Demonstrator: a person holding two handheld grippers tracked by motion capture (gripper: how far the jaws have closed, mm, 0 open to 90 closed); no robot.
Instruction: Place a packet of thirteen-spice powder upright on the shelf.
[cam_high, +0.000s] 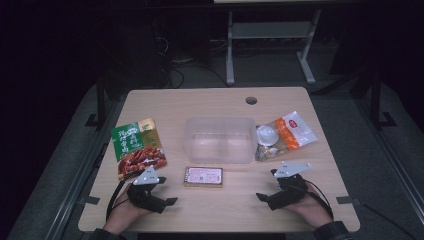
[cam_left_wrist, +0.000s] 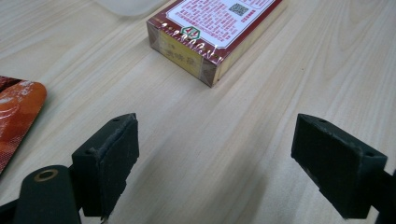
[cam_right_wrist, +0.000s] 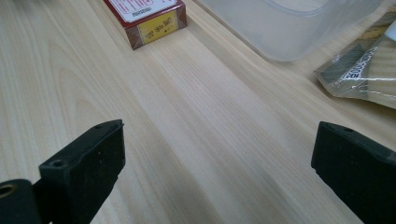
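A clear plastic box (cam_high: 219, 138) stands empty at the middle of the wooden table. In front of it lies a flat red and yellow carton (cam_high: 203, 176), also seen in the left gripper view (cam_left_wrist: 212, 32) and the right gripper view (cam_right_wrist: 147, 16). A green and red food packet (cam_high: 138, 146) lies at the left, a clear and orange snack bag (cam_high: 283, 136) at the right. My left gripper (cam_high: 169, 200) rests near the front edge, left of the carton, open and empty (cam_left_wrist: 229, 163). My right gripper (cam_high: 263, 196) sits right of the carton, open, nothing between its jaws (cam_right_wrist: 217, 172).
A round cable hole (cam_high: 251, 100) sits near the table's far edge. Behind the table stands a grey metal frame (cam_high: 270, 40) on the dark floor. Bare wood (cam_high: 235, 205) runs between the two grippers along the front edge.
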